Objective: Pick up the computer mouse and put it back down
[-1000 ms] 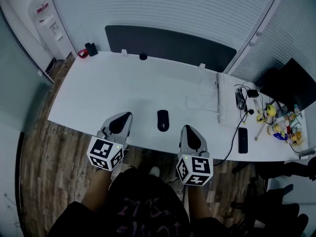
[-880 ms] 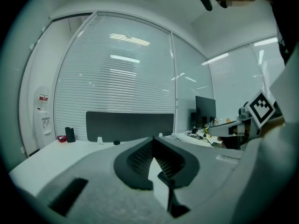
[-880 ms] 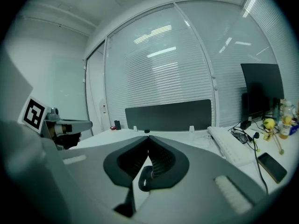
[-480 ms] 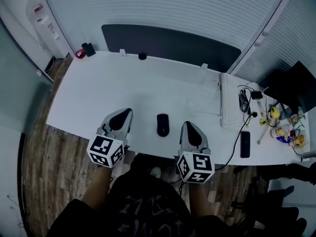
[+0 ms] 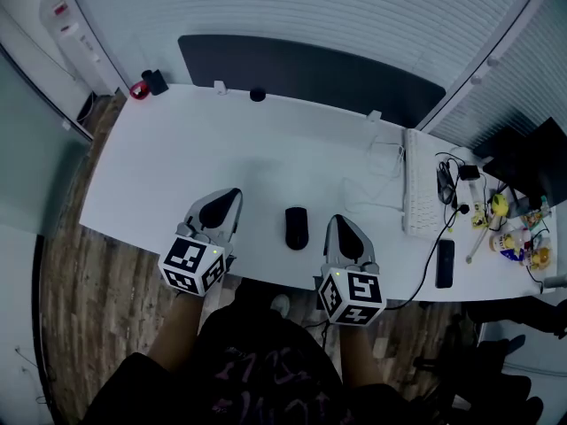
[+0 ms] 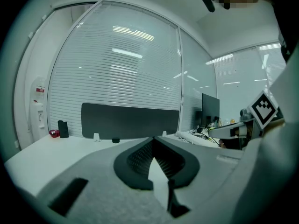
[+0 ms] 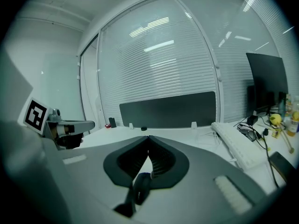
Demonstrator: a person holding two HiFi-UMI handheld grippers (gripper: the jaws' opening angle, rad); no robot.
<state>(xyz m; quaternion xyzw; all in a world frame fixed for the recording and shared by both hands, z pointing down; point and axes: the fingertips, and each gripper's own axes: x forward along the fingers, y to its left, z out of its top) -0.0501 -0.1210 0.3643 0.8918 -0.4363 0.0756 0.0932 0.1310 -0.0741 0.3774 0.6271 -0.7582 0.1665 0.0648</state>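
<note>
My left claw (image 5: 231, 195) and right claw (image 5: 339, 223) both pinched closed, gripping nothing, computer mouse (image 5: 296, 227) on desk (image 5: 221, 140) between them, clear of both

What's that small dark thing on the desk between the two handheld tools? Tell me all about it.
The computer mouse is a small, dark, smooth oval, plastic by its look. It lies flat on the white desk near its front edge, lengthwise away from the person, between the left gripper and the right gripper, touching neither. No cable shows; its buttons are too small to make out.
</note>
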